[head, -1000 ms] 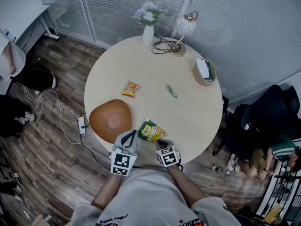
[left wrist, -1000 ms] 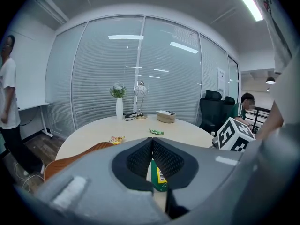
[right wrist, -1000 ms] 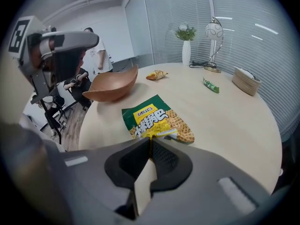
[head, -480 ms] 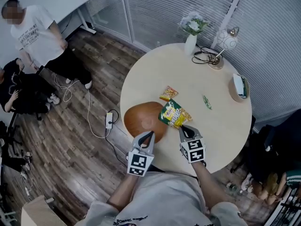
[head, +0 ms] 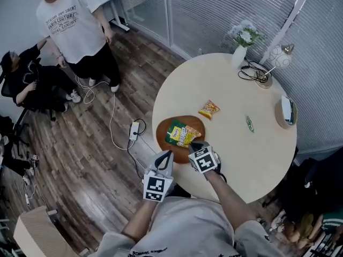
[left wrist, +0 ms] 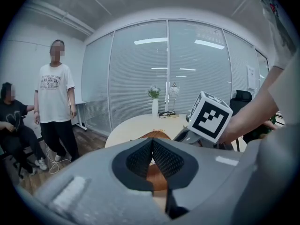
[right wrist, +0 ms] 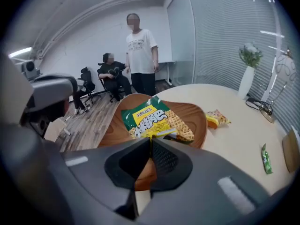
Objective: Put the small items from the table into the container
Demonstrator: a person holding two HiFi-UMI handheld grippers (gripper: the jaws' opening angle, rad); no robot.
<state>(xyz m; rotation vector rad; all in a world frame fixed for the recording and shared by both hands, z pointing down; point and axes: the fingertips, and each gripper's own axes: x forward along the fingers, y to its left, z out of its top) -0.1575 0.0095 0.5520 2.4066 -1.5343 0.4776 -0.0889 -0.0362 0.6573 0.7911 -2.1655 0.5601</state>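
Note:
A green and yellow snack bag (head: 179,133) hangs over the brown wooden bowl (head: 161,136) at the round table's near left edge. My right gripper (head: 194,145) is shut on the bag's near edge. In the right gripper view the snack bag (right wrist: 151,120) spreads over the bowl (right wrist: 194,112) just past the jaws of the right gripper (right wrist: 151,143). My left gripper (head: 163,159) sits by the bowl's near rim. It is shut with nothing in it, and in its own view the left gripper (left wrist: 152,143) points at the bowl (left wrist: 156,135). An orange packet (head: 209,110) and a small green packet (head: 250,123) lie on the table (head: 230,84).
A round holder with tissues (head: 286,112), a white vase of flowers (head: 241,50), a lamp (head: 280,57) and a coiled cable (head: 253,71) stand along the table's far side. A person in a white shirt (head: 75,28) stands on the wooden floor at left, another sits beside.
My right gripper has carried the snack bag from the table's front edge leftward and up over the wooden bowl. My left gripper has shifted along the bowl's near rim.

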